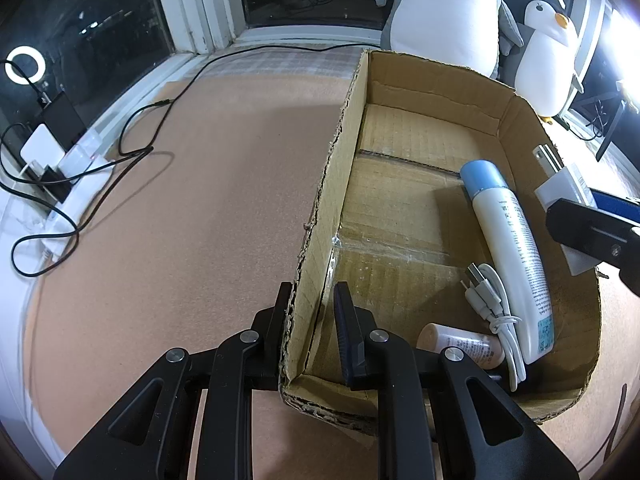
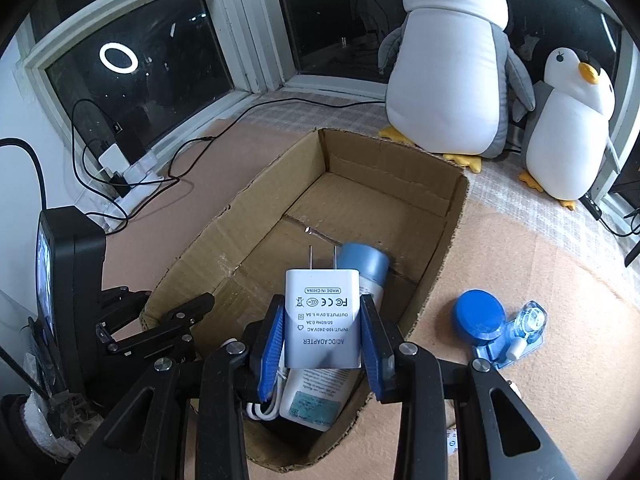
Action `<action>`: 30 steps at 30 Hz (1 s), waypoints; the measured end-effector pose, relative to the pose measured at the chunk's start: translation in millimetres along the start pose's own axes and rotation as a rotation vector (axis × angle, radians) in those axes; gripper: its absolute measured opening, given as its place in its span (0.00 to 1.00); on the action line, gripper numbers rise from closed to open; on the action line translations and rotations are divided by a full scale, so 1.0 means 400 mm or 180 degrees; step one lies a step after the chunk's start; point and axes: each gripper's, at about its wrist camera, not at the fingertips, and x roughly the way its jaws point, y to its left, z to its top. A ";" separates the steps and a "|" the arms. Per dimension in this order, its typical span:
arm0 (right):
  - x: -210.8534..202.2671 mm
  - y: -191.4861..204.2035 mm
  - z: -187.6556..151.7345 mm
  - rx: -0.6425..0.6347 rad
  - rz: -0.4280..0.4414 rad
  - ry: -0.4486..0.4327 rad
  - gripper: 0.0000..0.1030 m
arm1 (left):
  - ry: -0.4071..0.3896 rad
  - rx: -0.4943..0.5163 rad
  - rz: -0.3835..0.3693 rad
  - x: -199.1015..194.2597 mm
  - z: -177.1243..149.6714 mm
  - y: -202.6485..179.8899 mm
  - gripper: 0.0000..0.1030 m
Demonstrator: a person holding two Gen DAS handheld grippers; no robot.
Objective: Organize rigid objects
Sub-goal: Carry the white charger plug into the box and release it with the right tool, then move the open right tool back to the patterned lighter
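Note:
An open cardboard box lies on the tan surface. My left gripper is shut on the box's left wall near its front corner. Inside lie a white bottle with a blue cap, a coiled white cable and a small beige bottle. My right gripper is shut on a white AC adapter, prongs forward, held over the box's near end; the adapter shows at the right in the left wrist view.
A blue round lid and a clear blue-backed package lie right of the box. Two plush penguins stand behind it. A power strip with black cables sits at the left by the window.

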 end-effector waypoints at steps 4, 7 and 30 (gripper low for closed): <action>0.007 0.008 0.000 -0.0039 0.0027 0.0005 0.31 | 0.0000 0.0000 0.0000 0.000 0.000 0.000 0.17; 0.008 0.014 0.001 -0.0079 0.0042 -0.0007 0.35 | 0.0000 0.0000 -0.0002 0.000 0.000 0.000 0.17; -0.050 -0.025 -0.016 -0.0007 0.0007 -0.0230 0.68 | -0.0001 -0.0004 -0.0004 0.003 -0.003 0.003 0.17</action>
